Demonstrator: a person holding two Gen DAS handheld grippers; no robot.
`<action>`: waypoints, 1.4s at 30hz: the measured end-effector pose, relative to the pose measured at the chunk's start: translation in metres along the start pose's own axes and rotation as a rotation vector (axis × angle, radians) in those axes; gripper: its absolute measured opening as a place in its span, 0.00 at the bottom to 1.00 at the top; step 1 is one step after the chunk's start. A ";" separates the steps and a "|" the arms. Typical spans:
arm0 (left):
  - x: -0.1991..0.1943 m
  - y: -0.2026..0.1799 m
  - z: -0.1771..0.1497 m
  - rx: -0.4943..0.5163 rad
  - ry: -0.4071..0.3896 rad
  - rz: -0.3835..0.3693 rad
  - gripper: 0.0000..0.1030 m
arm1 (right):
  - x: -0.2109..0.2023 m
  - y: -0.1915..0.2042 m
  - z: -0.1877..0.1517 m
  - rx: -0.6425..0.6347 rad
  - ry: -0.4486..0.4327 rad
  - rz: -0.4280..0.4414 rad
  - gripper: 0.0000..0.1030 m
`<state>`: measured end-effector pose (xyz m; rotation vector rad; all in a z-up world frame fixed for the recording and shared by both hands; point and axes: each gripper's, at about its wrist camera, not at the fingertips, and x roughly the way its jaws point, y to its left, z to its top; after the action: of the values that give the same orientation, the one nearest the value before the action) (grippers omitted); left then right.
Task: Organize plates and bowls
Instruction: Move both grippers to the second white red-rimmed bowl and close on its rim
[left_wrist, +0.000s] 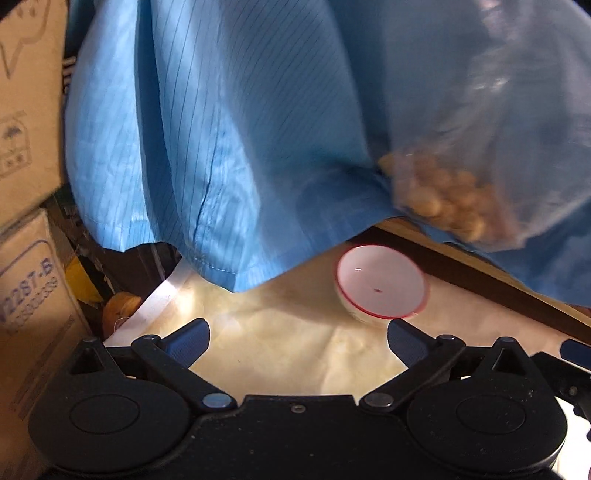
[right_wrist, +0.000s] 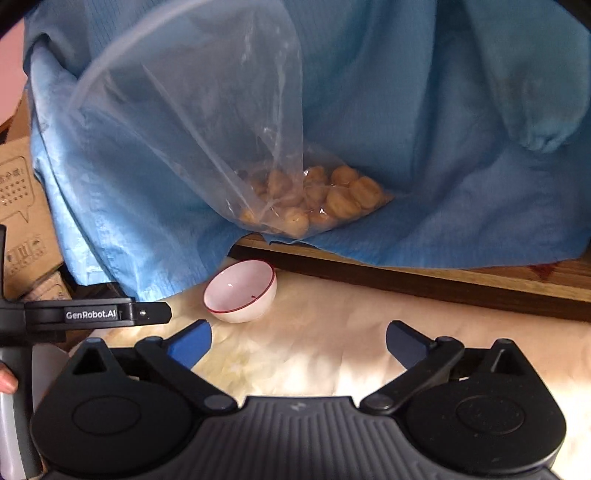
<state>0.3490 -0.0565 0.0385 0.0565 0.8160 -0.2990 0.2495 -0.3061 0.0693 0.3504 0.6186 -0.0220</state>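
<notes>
A small white bowl (left_wrist: 380, 286) with a thin red rim stands empty on the cream table cover (left_wrist: 288, 347). It also shows in the right wrist view (right_wrist: 242, 291). My left gripper (left_wrist: 298, 341) is open and empty, its right fingertip just short of the bowl. My right gripper (right_wrist: 298, 341) is open and empty, with the bowl ahead of its left fingertip. A clear plastic bag (right_wrist: 207, 147) holding tan round pieces hangs above the bowl; it also shows in the left wrist view (left_wrist: 480, 155). No plates are in view.
A person in a blue coat (left_wrist: 229, 140) stands right behind the table. A dark wooden edge (right_wrist: 424, 280) borders the cover. Cardboard boxes (left_wrist: 29, 295) stack at the left. The left gripper's body (right_wrist: 96, 314) shows at the left of the right wrist view.
</notes>
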 end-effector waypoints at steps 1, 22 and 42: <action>0.006 0.003 0.002 -0.009 0.009 0.003 0.99 | 0.005 0.000 0.001 -0.003 0.007 -0.005 1.00; 0.074 0.002 0.030 -0.049 0.071 0.043 0.99 | 0.087 0.014 0.020 -0.074 0.135 -0.023 0.99; 0.088 0.005 0.032 -0.096 0.110 -0.048 0.63 | 0.119 0.045 0.035 -0.165 0.179 0.011 0.53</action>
<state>0.4304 -0.0786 -0.0038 -0.0364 0.9411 -0.3034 0.3724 -0.2652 0.0423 0.1964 0.7904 0.0712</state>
